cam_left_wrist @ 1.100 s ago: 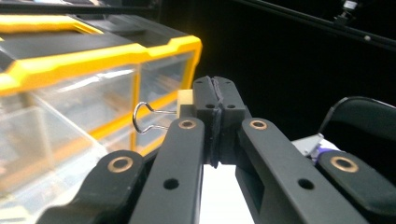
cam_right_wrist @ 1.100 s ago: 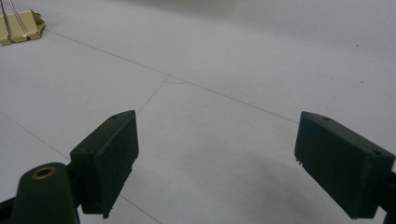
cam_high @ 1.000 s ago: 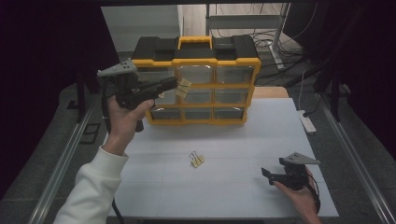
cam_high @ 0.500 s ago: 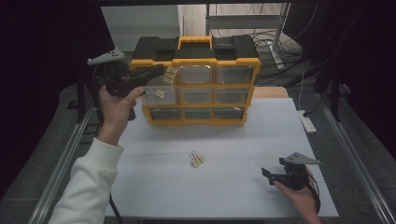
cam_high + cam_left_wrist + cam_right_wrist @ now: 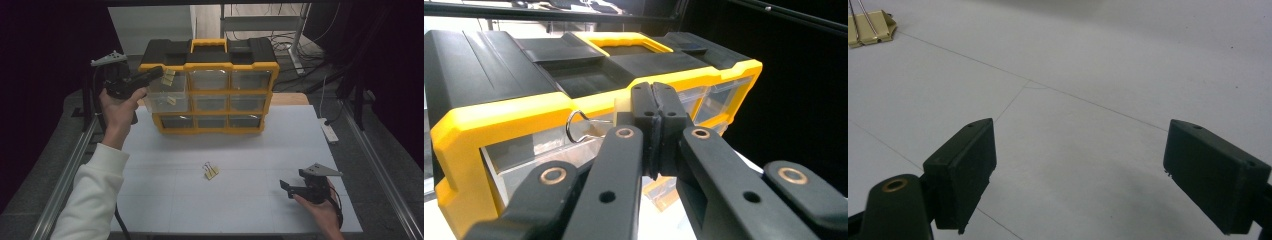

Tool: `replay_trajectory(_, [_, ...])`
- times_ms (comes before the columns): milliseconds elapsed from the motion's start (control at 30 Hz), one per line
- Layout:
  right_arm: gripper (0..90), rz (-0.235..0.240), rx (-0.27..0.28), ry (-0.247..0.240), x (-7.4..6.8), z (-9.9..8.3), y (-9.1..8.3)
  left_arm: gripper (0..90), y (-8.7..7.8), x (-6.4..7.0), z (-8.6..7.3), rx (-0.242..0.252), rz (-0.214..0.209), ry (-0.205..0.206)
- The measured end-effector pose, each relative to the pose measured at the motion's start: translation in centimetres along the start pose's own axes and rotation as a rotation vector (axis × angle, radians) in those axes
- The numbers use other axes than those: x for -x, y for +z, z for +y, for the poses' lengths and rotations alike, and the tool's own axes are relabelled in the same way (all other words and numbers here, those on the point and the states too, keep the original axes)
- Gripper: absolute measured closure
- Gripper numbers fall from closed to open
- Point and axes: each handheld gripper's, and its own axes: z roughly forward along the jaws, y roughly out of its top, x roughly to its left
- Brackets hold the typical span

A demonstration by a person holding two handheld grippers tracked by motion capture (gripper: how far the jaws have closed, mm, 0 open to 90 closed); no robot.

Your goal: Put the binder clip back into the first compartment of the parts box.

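Observation:
A yellow-and-black drawer organizer (image 5: 210, 65) stands at the back of the white table; its top-left clear drawer (image 5: 167, 97) is pulled out, with a cream binder clip (image 5: 171, 100) inside. My left gripper (image 5: 161, 73) is raised at that drawer's upper corner, shut on another cream binder clip (image 5: 170, 77). In the left gripper view the jaws (image 5: 654, 95) are pressed together on the clip's cream body (image 5: 623, 106), its wire loop (image 5: 574, 126) sticking out left. My right gripper (image 5: 287, 187) rests open on the table at the front right, jaws (image 5: 1088, 150) wide apart with nothing between them.
A third cream binder clip (image 5: 211, 171) lies on the table's middle and appears at the top left in the right gripper view (image 5: 870, 30). A white power strip (image 5: 329, 131) sits at the right edge. Metal rails (image 5: 75, 165) run along both table sides.
My left gripper has carried its clip leftward and slightly up, from the organizer's front to the top-left drawer's corner. The right gripper has stayed put.

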Motion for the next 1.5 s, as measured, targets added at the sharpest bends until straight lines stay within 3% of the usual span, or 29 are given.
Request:
replay_trajectory(100, [14.0, 0.001, 0.001, 0.000, 0.0, 0.0, 0.0, 82.9, 0.1, 0.1, -0.1, 0.002, 0.023, 0.015])
replay_trajectory(167, [13.9, 0.002, 0.000, 0.002, 0.0, 0.0, 0.0, 65.3, 0.2, 0.3, -0.2, 0.015, -0.015, 0.013])
replay_trajectory(267, [13.9, 0.001, -0.001, 0.001, 0.0, 0.0, 0.0, 39.8, 0.2, 1.0, -0.5, 0.016, -0.032, 0.027])
replay_trajectory(333, [13.9, 0.001, -0.001, 0.000, 0.0, 0.0, 0.0, 30.8, 0.1, 1.3, -0.6, 0.010, -0.043, 0.034])
replay_trajectory(367, [13.9, 0.001, -0.001, 0.001, 0.0, 0.0, 0.0, 28.6, 0.0, 1.8, -0.9, -0.002, -0.086, 0.046])
replay_trajectory(400, [13.9, 0.001, -0.001, 0.001, 0.0, 0.0, 0.0, 26.8, 0.0, 1.8, -0.9, -0.002, -0.086, 0.046])
replay_trajectory(467, [13.9, -0.003, 0.001, -0.002, 0.0, 0.0, -0.1, 24.9, -0.2, 2.5, -1.5, -0.009, -0.135, 0.059])
replay_trajectory(867, [13.9, -0.002, 0.000, 0.000, 0.0, 0.0, -0.1, 24.3, -1.2, 4.4, -4.6, -0.033, -0.232, 0.095])
replay_trajectory(1267, [14.0, -0.002, 0.000, -0.001, 0.0, 0.0, -0.1, 23.9, -1.4, 5.6, -7.6, -0.082, -0.267, 0.104])
replay_trajectory(1500, [13.9, -0.007, 0.004, -0.005, -0.1, 0.0, -0.1, 24.2, -0.3, 6.3, -10.4, -0.173, -0.245, 0.125])
